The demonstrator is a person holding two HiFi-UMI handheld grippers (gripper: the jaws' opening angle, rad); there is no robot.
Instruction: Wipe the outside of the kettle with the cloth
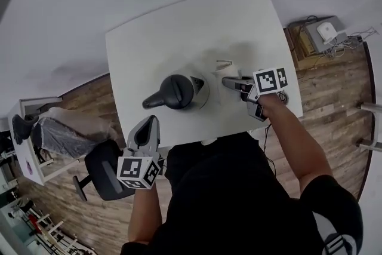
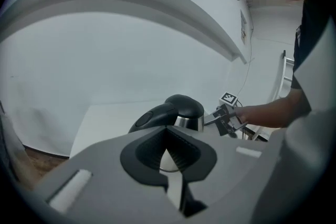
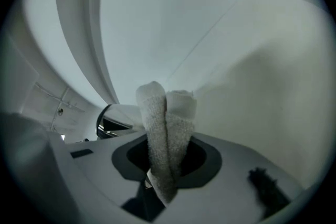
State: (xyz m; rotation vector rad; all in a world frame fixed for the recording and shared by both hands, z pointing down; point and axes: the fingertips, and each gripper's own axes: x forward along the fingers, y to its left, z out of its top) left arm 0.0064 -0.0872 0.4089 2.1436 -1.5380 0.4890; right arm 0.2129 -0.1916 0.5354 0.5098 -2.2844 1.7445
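The kettle (image 1: pixel 177 91), with a black lid, black handle and pale body, stands upright near the middle of the white table (image 1: pixel 179 33). My right gripper (image 1: pixel 227 82) is just right of it, shut on a folded white cloth (image 3: pixel 167 113) that sticks out past the jaws toward the kettle's side. I cannot tell whether the cloth (image 1: pixel 222 66) touches the kettle. My left gripper (image 1: pixel 150 122) hovers at the table's front edge, below and left of the kettle (image 2: pixel 178 113). Its jaws are together with nothing between them.
A black office chair (image 1: pixel 101 171) stands left of the person, beside a plastic-covered bundle (image 1: pixel 65 133) and a small white desk (image 1: pixel 27 146). A cardboard box with a white device (image 1: pixel 325 31) sits on the wooden floor at the right.
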